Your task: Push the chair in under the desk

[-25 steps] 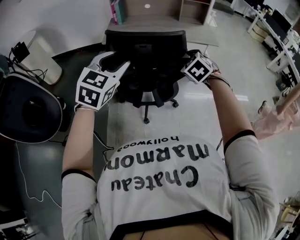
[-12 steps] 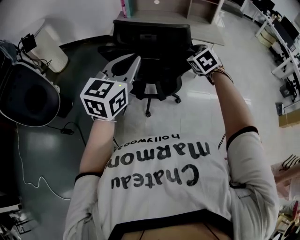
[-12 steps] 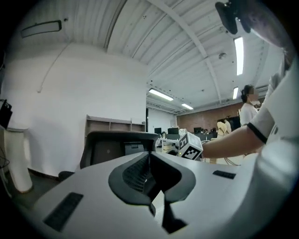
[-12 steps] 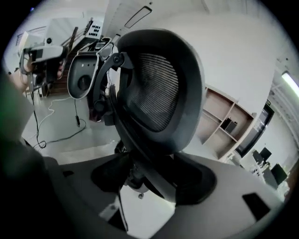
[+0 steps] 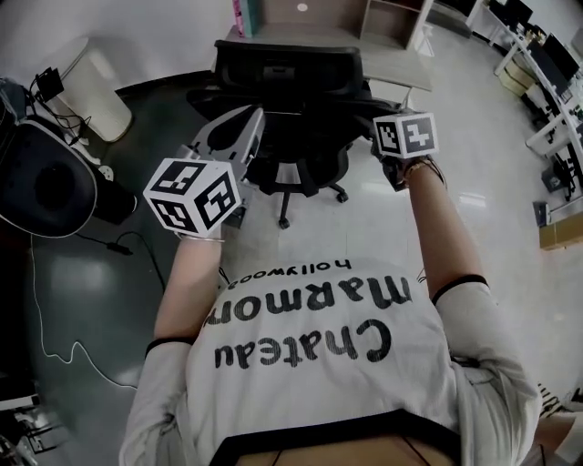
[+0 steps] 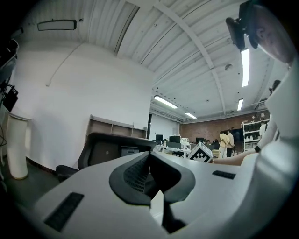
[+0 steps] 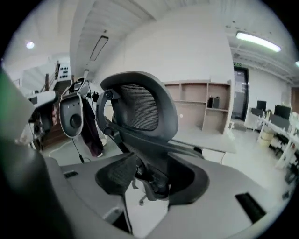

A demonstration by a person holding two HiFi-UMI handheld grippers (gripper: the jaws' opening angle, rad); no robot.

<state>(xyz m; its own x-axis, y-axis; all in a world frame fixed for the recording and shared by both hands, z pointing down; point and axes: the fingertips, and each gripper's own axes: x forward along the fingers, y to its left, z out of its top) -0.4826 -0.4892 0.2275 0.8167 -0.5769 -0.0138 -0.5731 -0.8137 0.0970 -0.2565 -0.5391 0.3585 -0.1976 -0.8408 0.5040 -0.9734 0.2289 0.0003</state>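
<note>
The black office chair (image 5: 291,100) stands with its back towards me, right in front of the pale desk (image 5: 401,68). My left gripper (image 5: 246,120) hovers beside the chair's left side, shut, with nothing between its jaws; they meet in the left gripper view (image 6: 150,161), with the chair back (image 6: 110,149) beyond. My right gripper (image 5: 390,132) is at the chair's right side, its jaws closing but still apart. The right gripper view (image 7: 152,179) shows the mesh headrest (image 7: 140,105) and the back frame beyond the gap, untouched by the pads.
A big round dark seat (image 5: 46,187) and a white cylinder bin (image 5: 91,86) stand on the left, with cables (image 5: 55,300) across the dark floor. Wooden shelves (image 5: 383,18) rise behind the desk. More desks (image 5: 547,64) line the far right.
The left gripper's jaws have shut and it has drawn back from the chair's left side. The right gripper's jaws have narrowed and it has stayed by the chair's right side.
</note>
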